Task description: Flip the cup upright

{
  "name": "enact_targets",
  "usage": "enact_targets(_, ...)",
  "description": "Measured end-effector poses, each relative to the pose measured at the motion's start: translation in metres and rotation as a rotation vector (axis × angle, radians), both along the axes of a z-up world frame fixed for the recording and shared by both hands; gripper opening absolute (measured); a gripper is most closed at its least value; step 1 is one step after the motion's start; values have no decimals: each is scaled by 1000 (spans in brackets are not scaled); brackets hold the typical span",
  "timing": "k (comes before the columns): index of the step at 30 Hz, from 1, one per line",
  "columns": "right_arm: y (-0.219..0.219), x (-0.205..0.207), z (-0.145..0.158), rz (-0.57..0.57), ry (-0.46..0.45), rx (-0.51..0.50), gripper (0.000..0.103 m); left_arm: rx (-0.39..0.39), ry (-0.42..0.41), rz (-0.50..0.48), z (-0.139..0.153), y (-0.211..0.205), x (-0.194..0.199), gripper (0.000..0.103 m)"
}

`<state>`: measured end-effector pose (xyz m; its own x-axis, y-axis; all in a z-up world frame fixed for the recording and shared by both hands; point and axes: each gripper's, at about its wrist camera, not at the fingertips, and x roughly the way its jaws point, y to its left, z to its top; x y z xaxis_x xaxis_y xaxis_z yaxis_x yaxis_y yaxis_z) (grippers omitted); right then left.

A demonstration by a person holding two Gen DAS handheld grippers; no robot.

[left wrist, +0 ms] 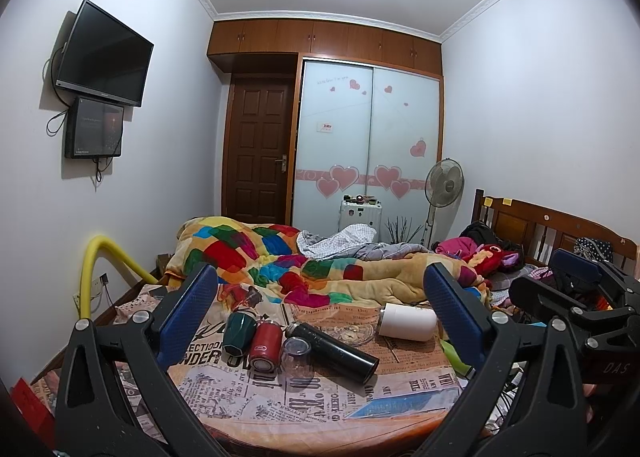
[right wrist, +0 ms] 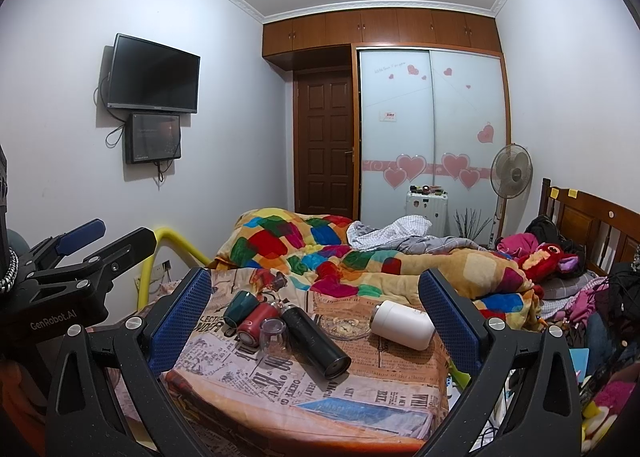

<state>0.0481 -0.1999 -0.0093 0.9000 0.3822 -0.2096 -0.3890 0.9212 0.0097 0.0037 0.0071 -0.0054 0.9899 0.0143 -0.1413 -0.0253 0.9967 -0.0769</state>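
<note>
Several drinking vessels lie on their sides on a small table with a newspaper-print cloth [left wrist: 400, 381] [right wrist: 384, 385]: a green cup [left wrist: 237, 333] [right wrist: 240, 307], a red cup [left wrist: 265, 345] [right wrist: 256, 323], a clear glass [left wrist: 297, 357] [right wrist: 273, 335], a black flask [left wrist: 334, 347] [right wrist: 314, 339] and a white cup [left wrist: 408, 321] [right wrist: 403, 324]. My left gripper [left wrist: 320, 311] is open and empty, held back above the table. My right gripper [right wrist: 316, 307] is open and empty too. Each gripper also shows in the other's view, the right [left wrist: 576, 297] and the left [right wrist: 80, 257].
A glass dish [left wrist: 352, 331] [right wrist: 346, 327] sits between the black flask and the white cup. A bed with a colourful quilt [left wrist: 280, 257] [right wrist: 360, 257] lies just behind the table. A yellow padded rail [left wrist: 96, 269] stands at the left. Clothes pile up at the right.
</note>
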Motion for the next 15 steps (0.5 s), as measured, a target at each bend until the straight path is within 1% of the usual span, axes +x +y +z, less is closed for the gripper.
enact_targets(4, 5, -5, 4, 0, 4, -1, 103, -2, 1, 1, -1, 1, 0, 103)
enact_targets(8, 8, -8, 2, -1, 7, -4, 103, -4, 5, 2, -3, 2, 0, 103)
enact_targets(9, 9, 0, -5, 1, 9, -6, 103, -4, 7, 3, -4, 2, 0, 103)
enact_targets(15, 7, 9, -8, -3, 35, -17, 103, -20, 29, 5, -11, 10, 12, 103)
